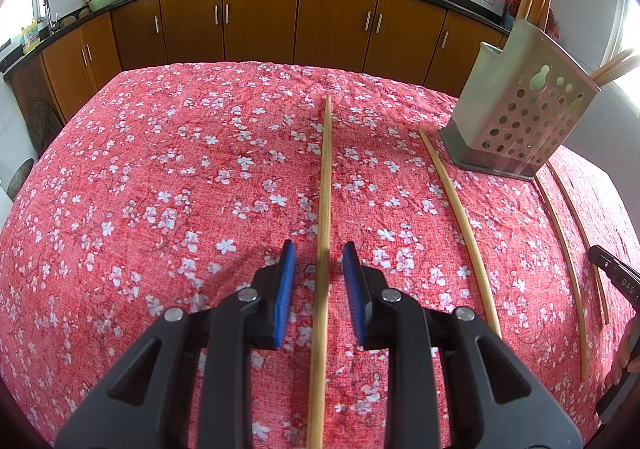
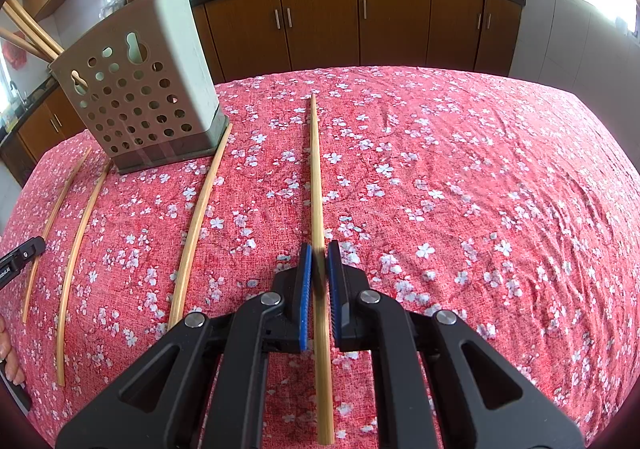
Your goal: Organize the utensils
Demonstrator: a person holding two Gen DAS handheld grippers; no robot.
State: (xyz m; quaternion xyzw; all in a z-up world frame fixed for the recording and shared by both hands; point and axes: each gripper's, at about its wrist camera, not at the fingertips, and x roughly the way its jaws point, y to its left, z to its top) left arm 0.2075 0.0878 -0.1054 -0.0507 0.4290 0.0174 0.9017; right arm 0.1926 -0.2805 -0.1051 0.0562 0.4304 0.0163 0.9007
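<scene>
Looks like this one's somewhere in the middle. The holder (image 2: 152, 89) already has a bunch of chopsticks standing in it (I can see several poking out the top), so part of the tidying is done, but there are still five loose ones lying on the flowery red cloth (image 1: 160, 169). The right gripper (image 2: 319, 261) has its blue pads pinched in tight on a chopstick (image 2: 318, 177) that points straight ahead of it, and I'd say that one is gripped, though it looks to be lying on the cloth, not lifted. The holder sits ahead and off to the left of that gripper, with three more chopsticks laid out to its left, the closest of them (image 2: 198, 225) ending right at the holder's base. The left gripper (image 1: 319, 261) is spread fairly wide, with another chopstick (image 1: 325, 209) running between the pads but touching neither, so not grabbed yet. From that side the holder is ahead and to the right. My guess: five still to drop in, starting with the one the right gripper has pinched.
</scene>
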